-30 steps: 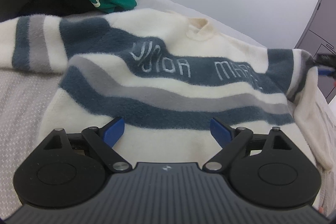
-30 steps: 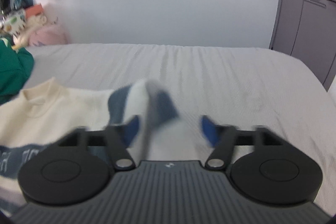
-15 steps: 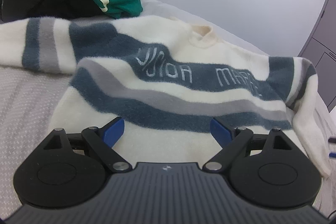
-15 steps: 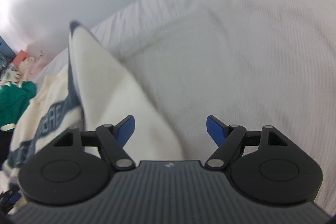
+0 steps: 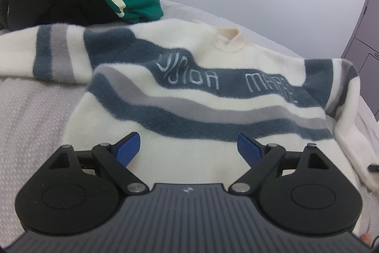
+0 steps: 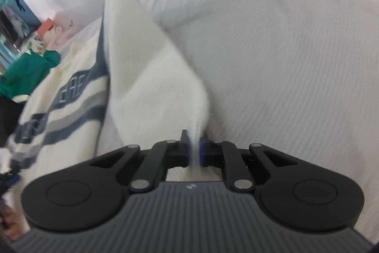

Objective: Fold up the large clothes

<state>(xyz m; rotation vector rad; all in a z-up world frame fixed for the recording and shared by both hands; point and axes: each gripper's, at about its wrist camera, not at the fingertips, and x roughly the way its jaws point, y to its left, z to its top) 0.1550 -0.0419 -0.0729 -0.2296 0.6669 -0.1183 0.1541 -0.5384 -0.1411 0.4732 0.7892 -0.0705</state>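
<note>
Right gripper (image 6: 194, 149) just closed, apparently pinching sweater (image 5: 213, 96) sleeve; left gripper (image 5: 188, 148) fingers wide.

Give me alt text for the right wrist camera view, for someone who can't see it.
The right gripper has just closed its blue pads on the white cuff end of a sleeve of a cream sweater with blue and grey stripes, spread on a pale bed cover. A green garment lies at far left.
</note>
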